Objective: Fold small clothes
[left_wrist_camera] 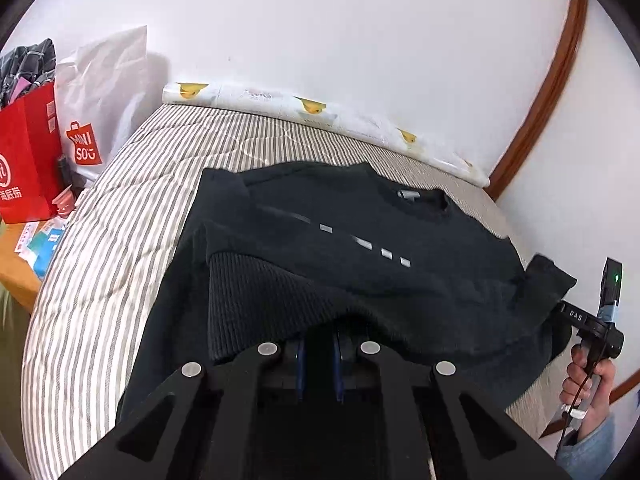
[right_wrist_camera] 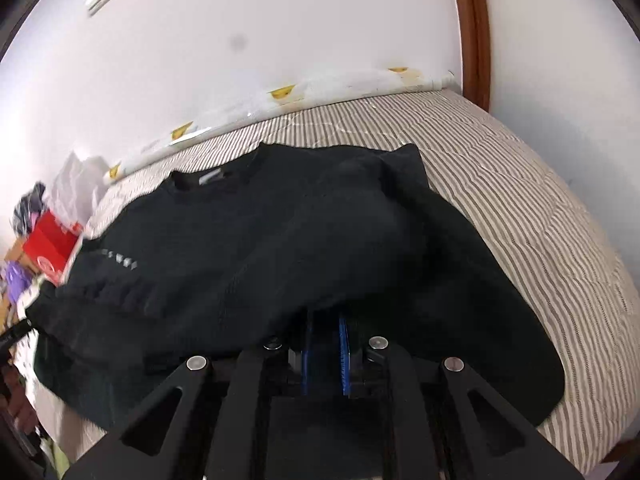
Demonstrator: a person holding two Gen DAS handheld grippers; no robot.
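1. Nearest, the left gripper (left_wrist_camera: pixel 319 344) and the right gripper (right_wrist_camera: pixel 326 334) are each pinched tight on the lower hem of the black knit sweater (left_wrist_camera: pixel 360 248).
2. The hem is lifted and doubling toward the collar; the fold looks about half done, sleeves left.
3. Beyond, the grey-striped mattress (left_wrist_camera: pixel 120 240) offers open room up to the white wall (left_wrist_camera: pixel 320 20).

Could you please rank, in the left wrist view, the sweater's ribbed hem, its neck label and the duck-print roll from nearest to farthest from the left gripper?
1. Ribbed hem: at the left gripper, whose jaws are shut on the black sweater.
2. Neck label: at the collar, mid-bed.
3. Duck-print roll: along the wall, past the bed's far edge.
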